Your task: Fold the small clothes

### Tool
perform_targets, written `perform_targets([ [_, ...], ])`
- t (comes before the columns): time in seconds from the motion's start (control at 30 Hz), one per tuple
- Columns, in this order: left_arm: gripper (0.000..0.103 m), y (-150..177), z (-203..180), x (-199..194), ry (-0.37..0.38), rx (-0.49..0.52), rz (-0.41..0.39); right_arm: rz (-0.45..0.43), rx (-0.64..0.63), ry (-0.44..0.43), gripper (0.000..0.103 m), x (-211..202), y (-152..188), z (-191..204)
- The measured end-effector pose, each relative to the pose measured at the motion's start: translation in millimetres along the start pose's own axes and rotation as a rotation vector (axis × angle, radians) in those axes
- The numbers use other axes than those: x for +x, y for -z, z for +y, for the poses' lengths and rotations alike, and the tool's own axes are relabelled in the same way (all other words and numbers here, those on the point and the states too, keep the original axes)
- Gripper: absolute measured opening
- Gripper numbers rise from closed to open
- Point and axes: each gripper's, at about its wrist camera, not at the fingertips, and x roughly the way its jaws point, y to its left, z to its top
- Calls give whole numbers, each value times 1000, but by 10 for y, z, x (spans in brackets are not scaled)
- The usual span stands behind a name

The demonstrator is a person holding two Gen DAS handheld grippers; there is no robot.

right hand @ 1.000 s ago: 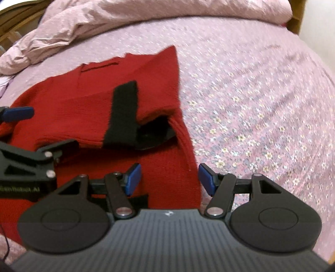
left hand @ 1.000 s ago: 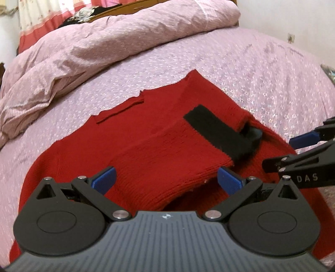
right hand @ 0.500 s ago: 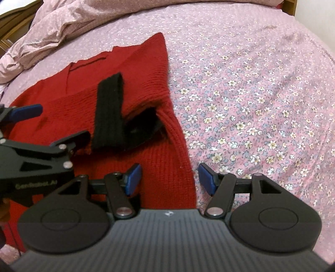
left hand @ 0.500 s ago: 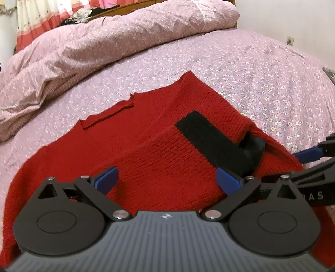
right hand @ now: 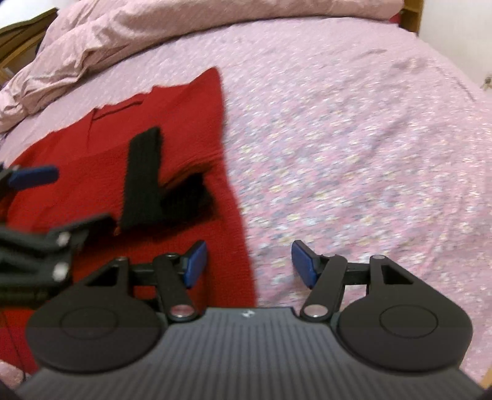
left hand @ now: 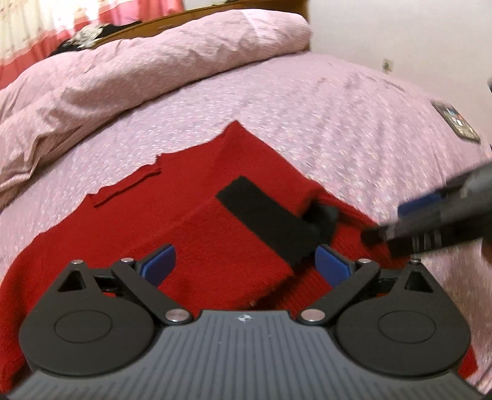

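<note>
1. Across both frames ran a bed (left hand: 353, 117) with a pink floral sheet; a bunched pink duvet (left hand: 138, 61) lay along the top, a wooden headboard (left hand: 215, 6) behind it.
2. Upper left of the left view: red-and-cream curtain (left hand: 37, 24). White wall (left hand: 415, 27) at upper right.
3. Red sweater (left hand: 215, 234) lay flat on the sheet, centre-left, sleeves folded inward, black cuff (left hand: 264, 215) on top.
4. A phone (left hand: 456, 121) rested at the right edge, well apart from the sweater.
5. Left gripper (left hand: 246, 264) hung over the folded sleeve, jaws spread, nothing pinched.
6. Right gripper (right hand: 249, 261) straddled the sweater's right edge, jaws spread, pads gripping nothing; blurred.
</note>
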Motion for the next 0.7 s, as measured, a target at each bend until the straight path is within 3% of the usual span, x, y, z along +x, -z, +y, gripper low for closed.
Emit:
perform_targets([
  [0.27,100,26,-271,234,-57,122,-28,2,59,-6,63,22,-6,-170],
  [0.4,99,49,-355,349,-68,175,-2,0,63,-11,63,30,0,-171],
  [0.63,99,35,-258,443,-71,76,62,4,55,-13,63,44,-5,-158],
  [0.7,95,18,-199,453,-57,41,73,3,51,-13,63,49,-11,-144],
])
